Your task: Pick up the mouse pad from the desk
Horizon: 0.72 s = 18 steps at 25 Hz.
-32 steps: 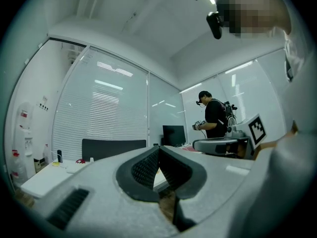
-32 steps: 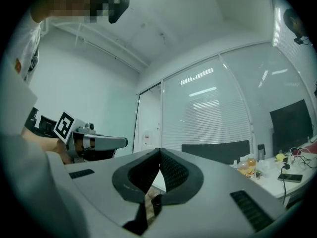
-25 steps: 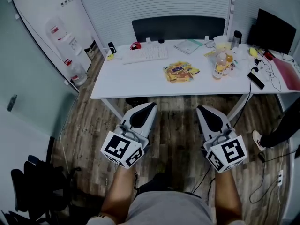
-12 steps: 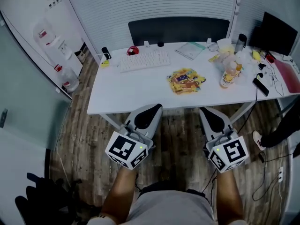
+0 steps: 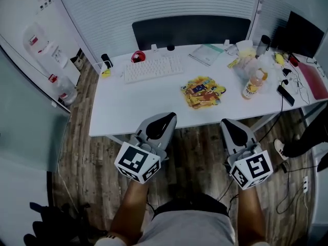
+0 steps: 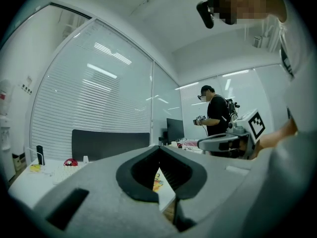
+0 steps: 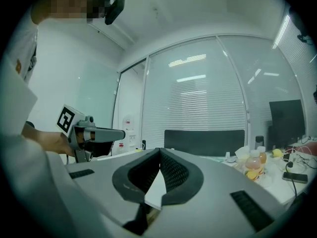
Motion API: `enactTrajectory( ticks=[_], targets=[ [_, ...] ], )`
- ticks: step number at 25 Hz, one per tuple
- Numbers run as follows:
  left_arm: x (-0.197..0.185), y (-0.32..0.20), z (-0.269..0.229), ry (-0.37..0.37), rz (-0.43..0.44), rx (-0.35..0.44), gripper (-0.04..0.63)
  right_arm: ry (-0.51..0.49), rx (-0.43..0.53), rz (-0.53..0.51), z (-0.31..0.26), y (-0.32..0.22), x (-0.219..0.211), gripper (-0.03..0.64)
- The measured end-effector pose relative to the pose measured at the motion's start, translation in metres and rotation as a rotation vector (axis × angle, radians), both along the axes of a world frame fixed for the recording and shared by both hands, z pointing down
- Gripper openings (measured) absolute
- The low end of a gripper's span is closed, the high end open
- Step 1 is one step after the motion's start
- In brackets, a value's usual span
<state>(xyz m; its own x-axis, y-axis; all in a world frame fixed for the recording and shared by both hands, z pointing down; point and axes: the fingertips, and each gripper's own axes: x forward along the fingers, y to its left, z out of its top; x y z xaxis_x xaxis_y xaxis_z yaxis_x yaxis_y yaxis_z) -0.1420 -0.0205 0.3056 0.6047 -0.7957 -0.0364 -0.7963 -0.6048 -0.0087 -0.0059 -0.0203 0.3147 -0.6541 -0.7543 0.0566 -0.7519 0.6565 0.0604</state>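
You've moved closer to tabletop [image 5: 138, 99]; left claw [image 5: 170, 117] & right claw [image 5: 226, 122] shut, empty. Approach step: nxt open over mouse pad [image 5: 202, 91].

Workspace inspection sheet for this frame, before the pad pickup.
Surface: white desk, middle mostly bare.
Job's things: colourful flat pad, likely the mouse pad, lying mid-desk, untouched.
Clutter: keyboard, red object, drink bottle, phone, monitor.
Tools: left tool and right tool shut, empty, short of the desk's near edge.
Cables: tangle at desk's right end; floor cable at right.
Surroundings: water dispenser, blinds, second person at right.
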Motion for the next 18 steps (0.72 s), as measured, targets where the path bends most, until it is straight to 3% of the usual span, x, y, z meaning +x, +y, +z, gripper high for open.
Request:
enactTrajectory(
  ticks=[18],
  targets=[
    [0.001,-0.081,0.025,-0.059,0.0,-0.065,0.015,0.042,-0.029,0.031,0.021,-0.089,0.01,0.012]
  ],
)
